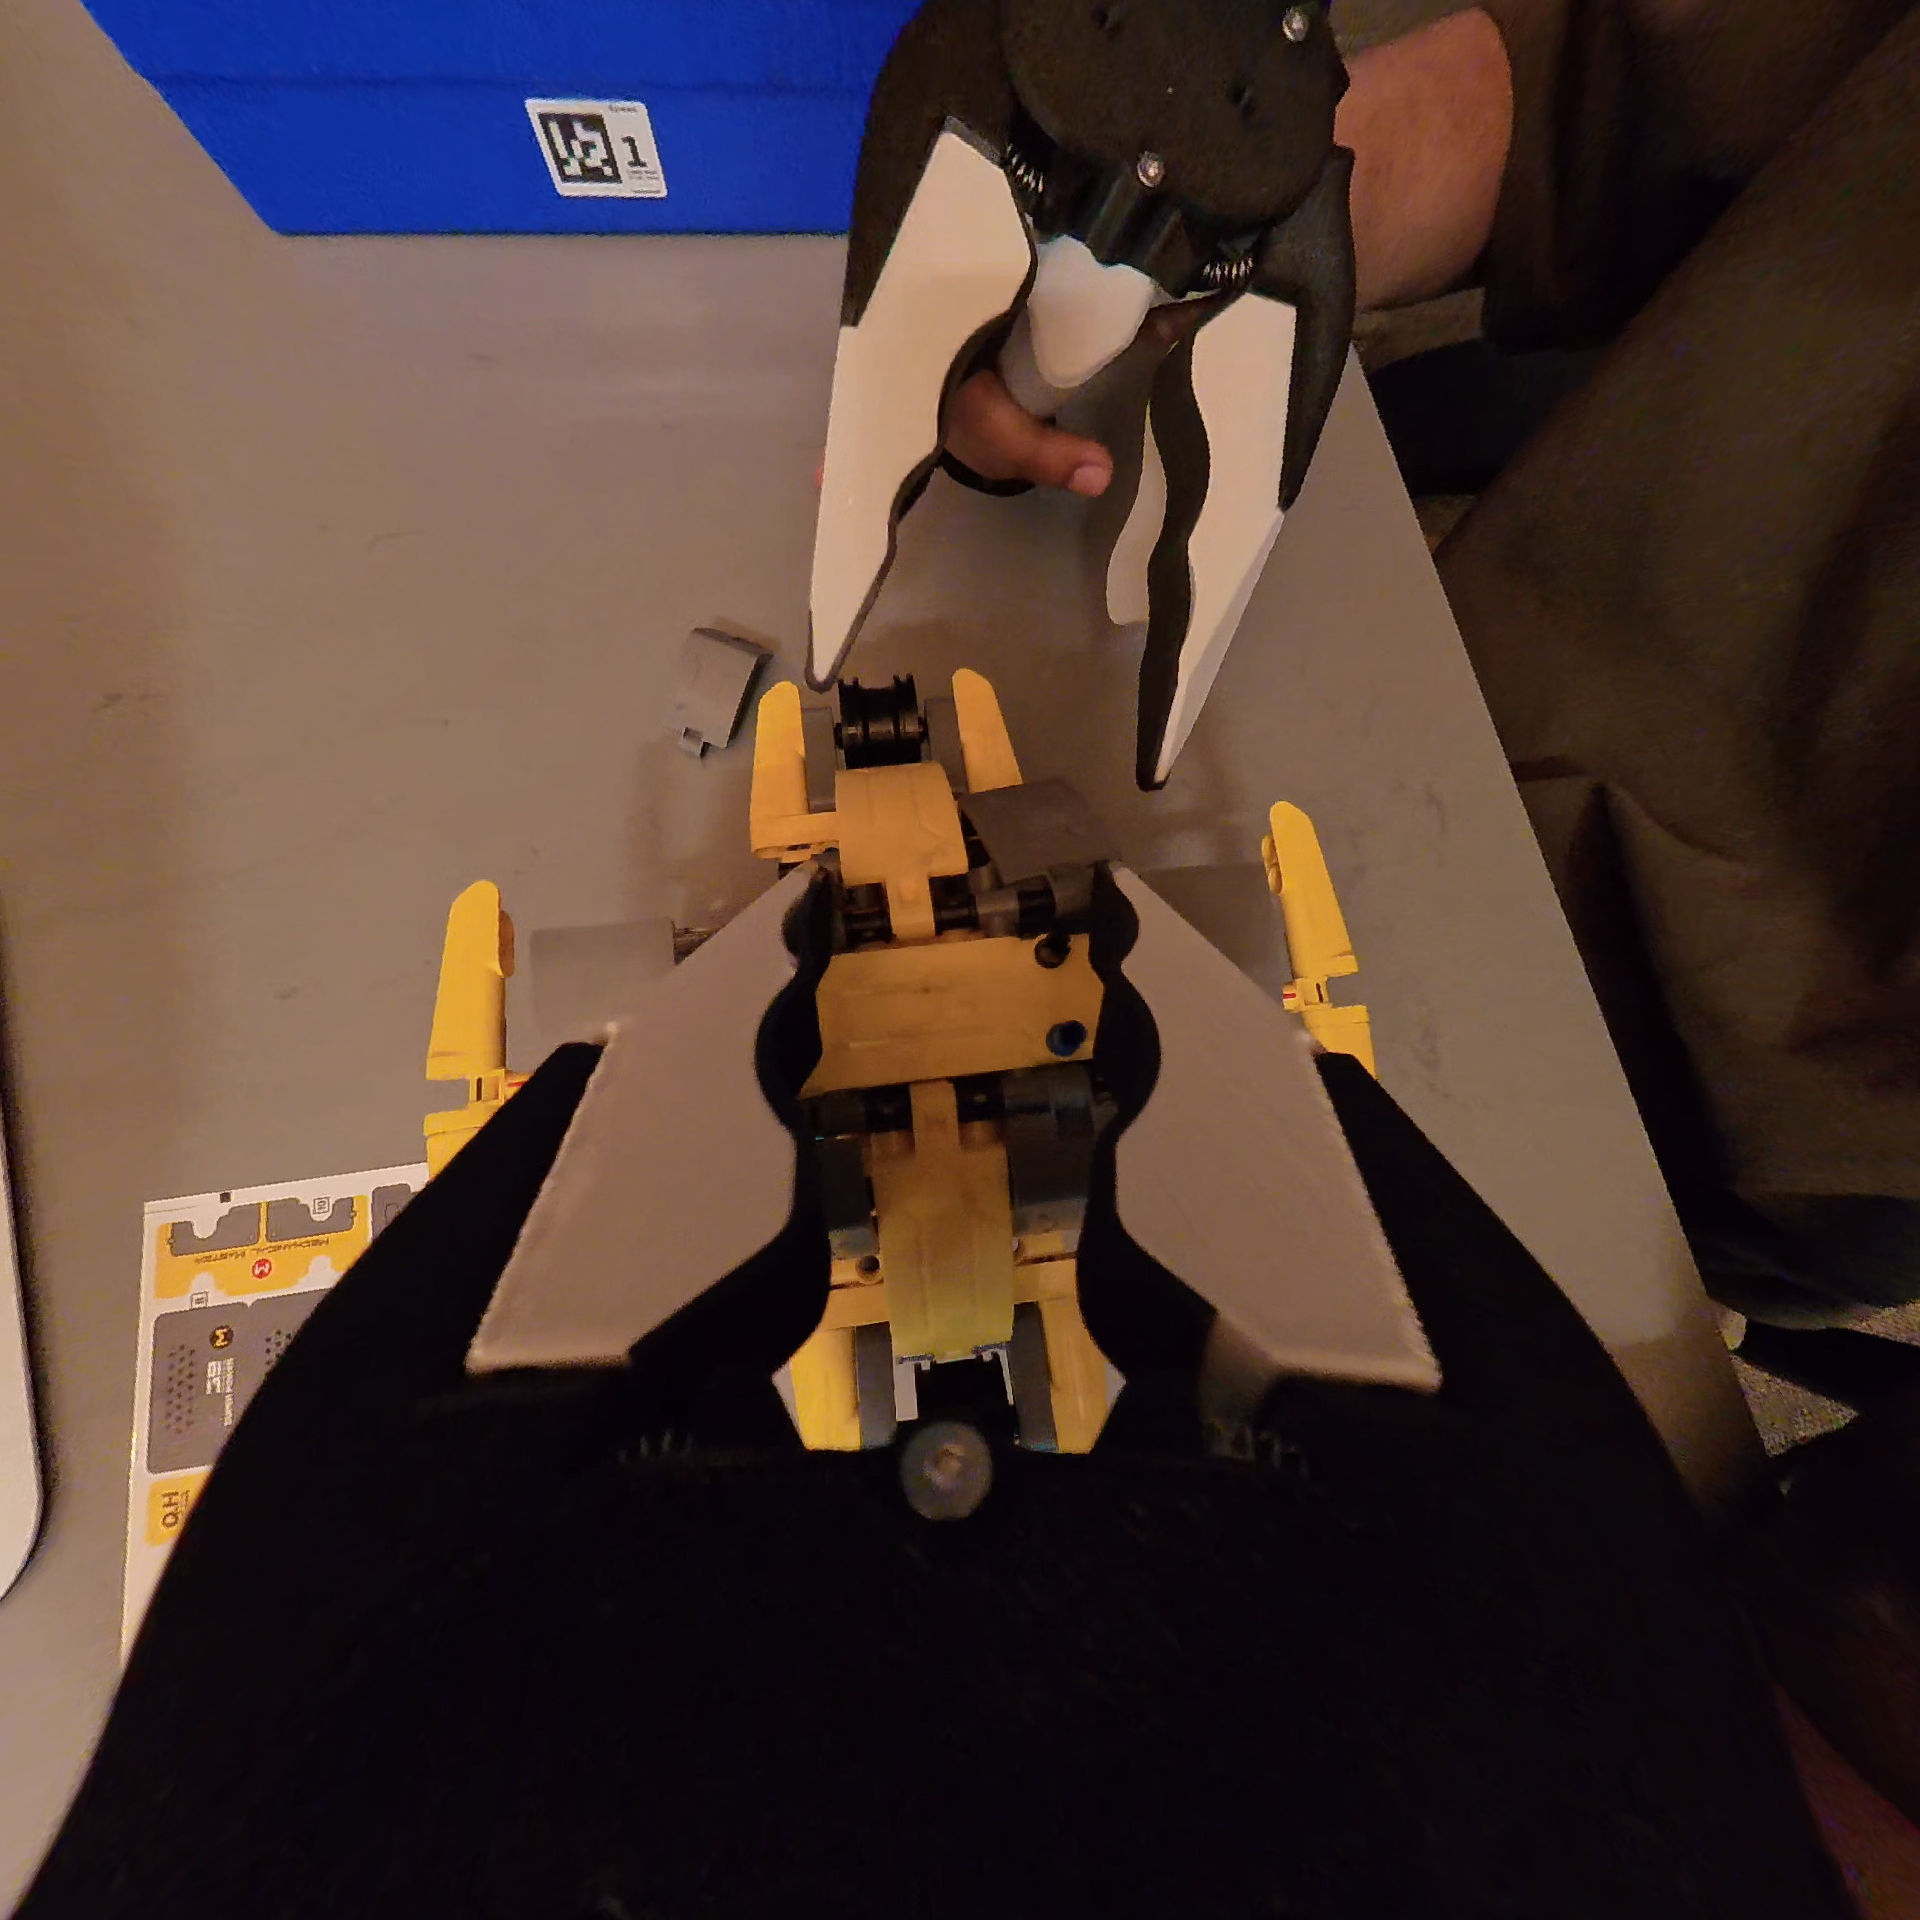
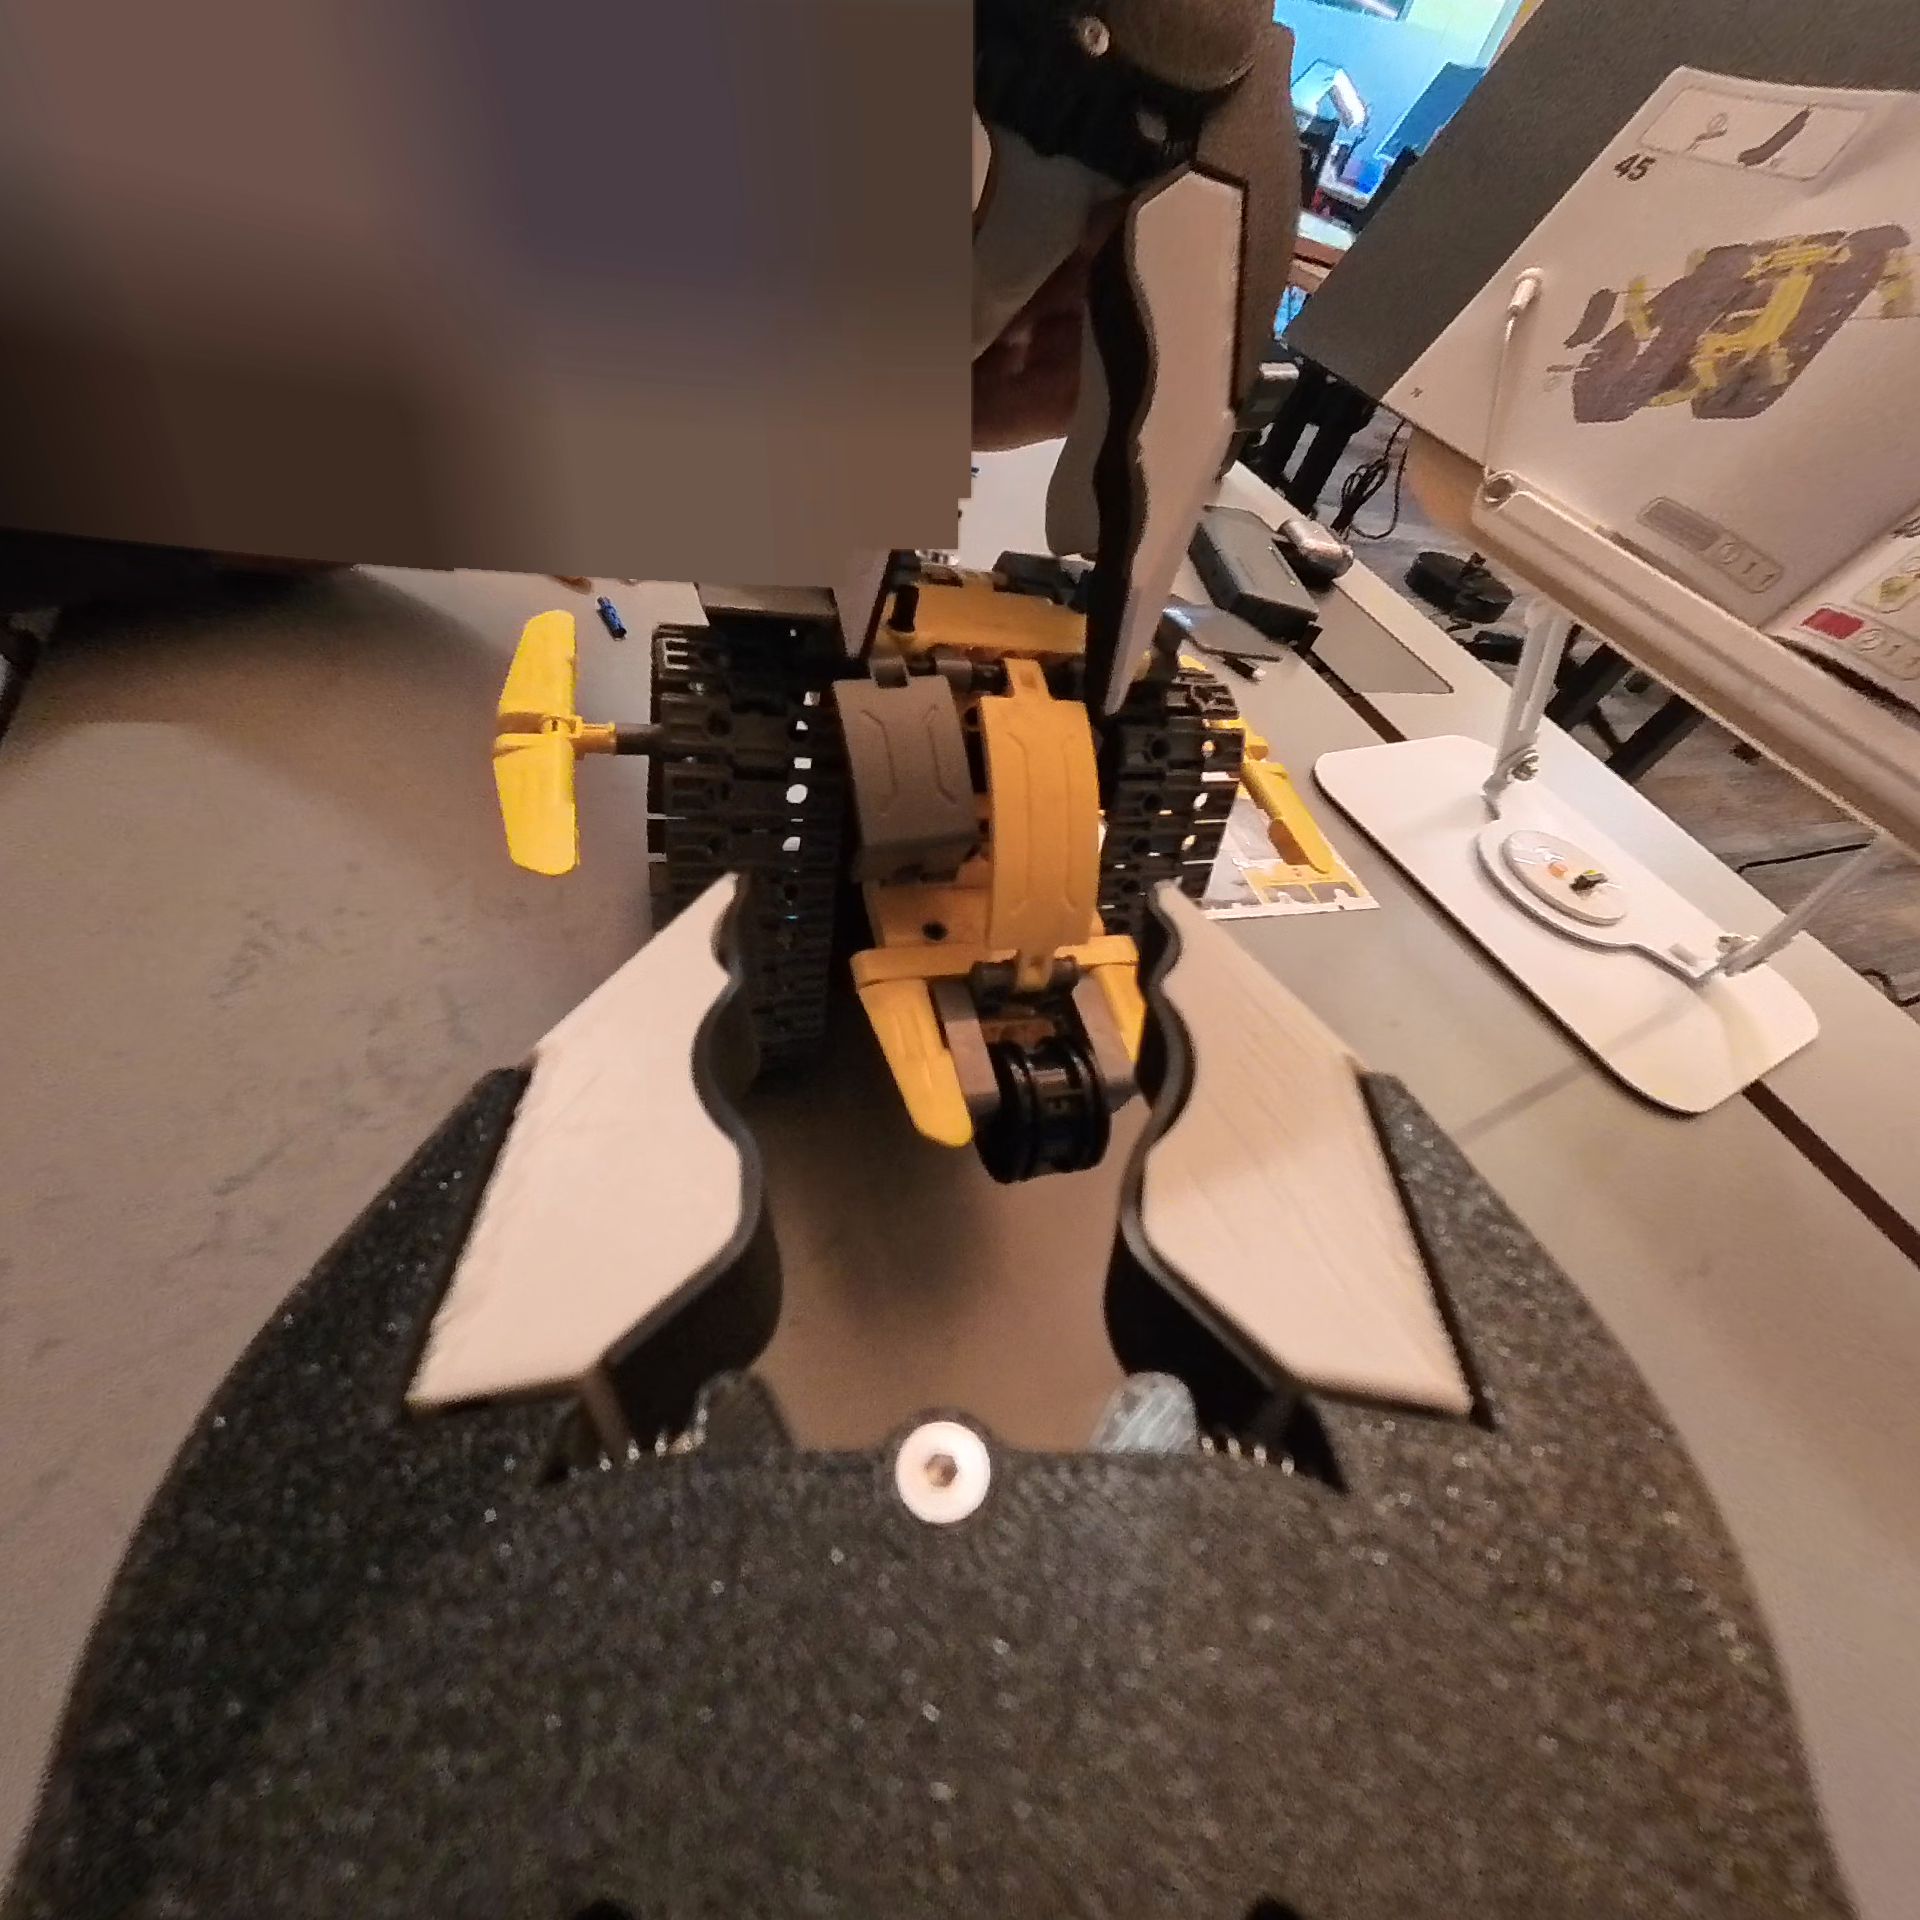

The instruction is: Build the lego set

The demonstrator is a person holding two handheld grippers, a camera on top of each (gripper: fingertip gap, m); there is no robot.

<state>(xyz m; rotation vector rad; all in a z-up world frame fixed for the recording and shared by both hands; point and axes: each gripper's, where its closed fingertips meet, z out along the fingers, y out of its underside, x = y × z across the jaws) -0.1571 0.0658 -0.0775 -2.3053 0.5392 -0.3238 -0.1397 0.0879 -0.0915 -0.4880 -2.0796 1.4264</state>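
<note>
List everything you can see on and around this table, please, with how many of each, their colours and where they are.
model: one, yellow and dark grey brick-built tracked vehicle, table centre, body between the left claw's fingers
loose panel: one, grey, on the table beside the model's front
sticker sheet: one, yellow and grey, flat beside the model
bin: one, blue with a square marker tag, far table edge
booklet: one, white, open on a stand at the side
stand: one, white, flat base on the table
pin: one, small, blue, on the table behind the model
table: one, grey
left claw: one, black with grey pads, shut on the model
right claw: one, black with pale pads, open around the model's front wheel
</note>
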